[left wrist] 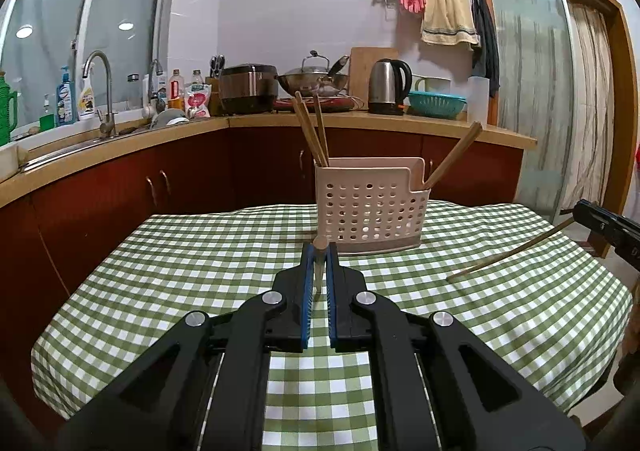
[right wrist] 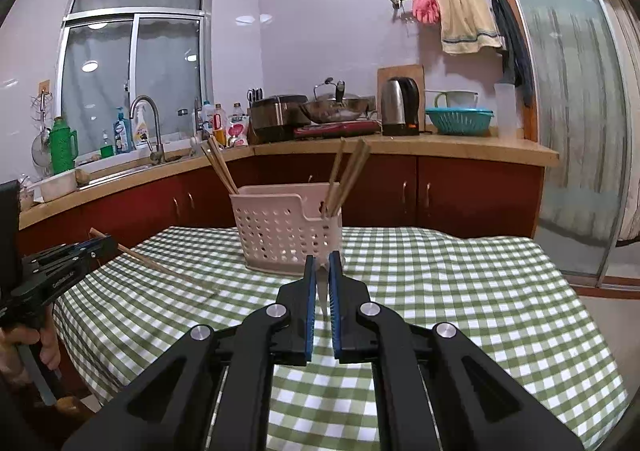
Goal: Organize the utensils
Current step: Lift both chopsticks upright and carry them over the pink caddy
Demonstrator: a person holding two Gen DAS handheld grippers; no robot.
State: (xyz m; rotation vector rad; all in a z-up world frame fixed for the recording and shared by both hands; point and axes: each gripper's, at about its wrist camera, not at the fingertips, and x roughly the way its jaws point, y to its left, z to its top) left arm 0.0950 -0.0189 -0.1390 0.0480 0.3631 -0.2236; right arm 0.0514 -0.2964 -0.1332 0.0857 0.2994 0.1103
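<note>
A pale perforated utensil caddy [left wrist: 372, 207] [right wrist: 284, 235] stands on the green checked tablecloth [left wrist: 200, 271] [right wrist: 460, 291]. Wooden chopsticks lean out of its left compartment [left wrist: 310, 131] [right wrist: 218, 167] and its right compartment [left wrist: 452, 155] [right wrist: 348, 179]. My left gripper [left wrist: 319, 251] [right wrist: 108, 243] is shut on a chopstick [left wrist: 319, 271] [right wrist: 160, 267], held above the cloth in front of the caddy. My right gripper [right wrist: 322, 263] [left wrist: 580, 211] is shut on another chopstick [right wrist: 322, 299] [left wrist: 508, 255], which slants down toward the cloth. Both grippers hover short of the caddy.
Behind the table runs a kitchen counter [left wrist: 360, 121] with a kettle [left wrist: 388, 85], a wok [left wrist: 316, 81], a rice cooker [left wrist: 248, 87], a teal basket [left wrist: 436, 103] and a sink tap [left wrist: 102, 91]. A glass sliding door [right wrist: 572, 111] is at the right. A hand [right wrist: 44, 347] holds the left gripper's handle.
</note>
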